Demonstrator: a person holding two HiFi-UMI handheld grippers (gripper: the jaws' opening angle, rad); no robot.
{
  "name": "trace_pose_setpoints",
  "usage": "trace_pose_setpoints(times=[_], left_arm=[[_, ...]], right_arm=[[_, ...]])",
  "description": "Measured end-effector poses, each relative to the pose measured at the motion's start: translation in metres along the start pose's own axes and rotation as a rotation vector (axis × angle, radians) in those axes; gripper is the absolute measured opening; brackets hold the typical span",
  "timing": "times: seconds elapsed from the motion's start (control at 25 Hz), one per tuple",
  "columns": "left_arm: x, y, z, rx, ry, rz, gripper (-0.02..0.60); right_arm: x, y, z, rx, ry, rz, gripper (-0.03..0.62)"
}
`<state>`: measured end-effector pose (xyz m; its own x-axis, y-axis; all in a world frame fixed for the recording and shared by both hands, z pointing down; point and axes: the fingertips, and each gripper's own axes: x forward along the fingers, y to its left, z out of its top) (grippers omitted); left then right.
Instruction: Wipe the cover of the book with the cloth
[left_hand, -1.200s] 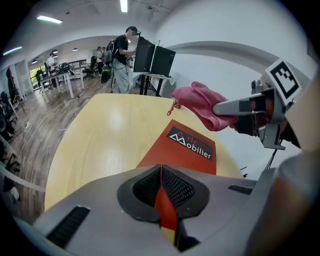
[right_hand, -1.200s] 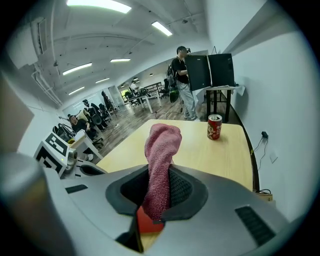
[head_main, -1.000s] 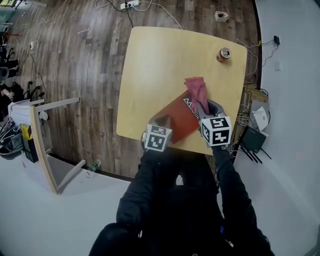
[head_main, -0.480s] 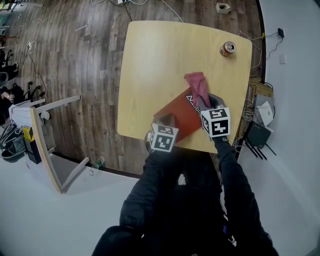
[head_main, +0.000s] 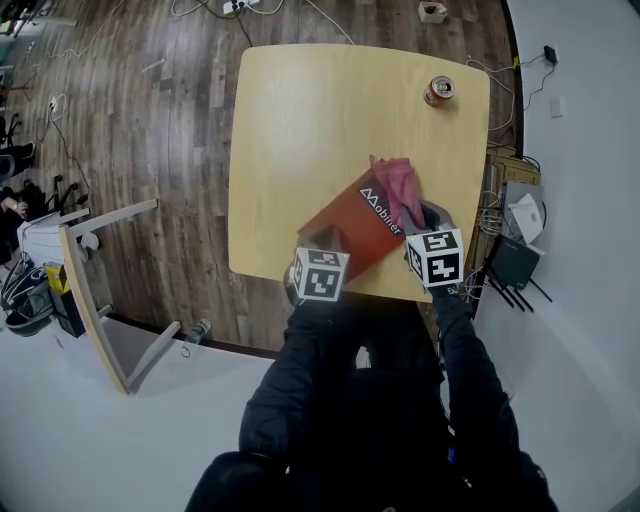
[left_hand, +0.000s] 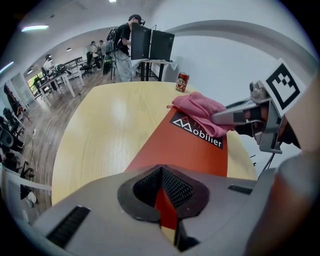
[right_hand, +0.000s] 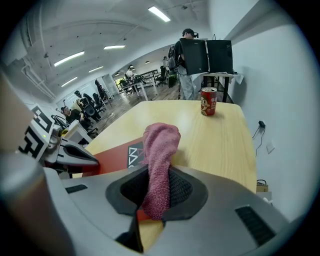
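A red-orange book (head_main: 352, 225) with a black title strip lies slantwise at the near edge of the yellow table (head_main: 300, 130). My left gripper (head_main: 325, 244) is shut on the book's near left corner (left_hand: 162, 207). My right gripper (head_main: 420, 222) is shut on a pink cloth (head_main: 398, 188), which rests bunched on the book's far end over the title strip. In the right gripper view the cloth (right_hand: 159, 162) rises from between the jaws and drapes forward onto the book (right_hand: 117, 157). In the left gripper view the cloth (left_hand: 197, 107) lies on the book (left_hand: 180, 147).
A red drink can (head_main: 438, 90) stands at the table's far right corner; it also shows as a can (right_hand: 208, 101) ahead in the right gripper view. The floor around is wood, with cables, a box and a toppled frame (head_main: 100, 290) at left. People stand at desks in the background.
The right gripper has drawn the cloth back along the book toward me, and it now sits bunched shorter on the title strip. The left gripper still holds the book's corner.
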<state>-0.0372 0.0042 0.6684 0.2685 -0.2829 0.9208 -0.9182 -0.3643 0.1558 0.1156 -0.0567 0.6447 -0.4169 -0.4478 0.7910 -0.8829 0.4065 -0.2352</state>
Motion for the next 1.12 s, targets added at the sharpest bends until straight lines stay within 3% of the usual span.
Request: trace_pose_setpoints(times=[0.56, 0.84, 1.12], left_arm=[[0.001, -0.001, 0.002, -0.007, -0.005, 0.023, 0.034], [0.0, -0.003, 0.001, 0.005, -0.016, 0.014, 0.034], [-0.002, -0.001, 0.003, -0.001, -0.028, 0.004, 0.034]], right_arm=[[-0.034, -0.02, -0.032, 0.032, 0.007, -0.041, 0.089], [-0.048, -0.004, -0.003, 0.025, -0.065, -0.011, 0.089], [-0.019, 0.039, 0.027, -0.011, -0.092, 0.068, 0.089]])
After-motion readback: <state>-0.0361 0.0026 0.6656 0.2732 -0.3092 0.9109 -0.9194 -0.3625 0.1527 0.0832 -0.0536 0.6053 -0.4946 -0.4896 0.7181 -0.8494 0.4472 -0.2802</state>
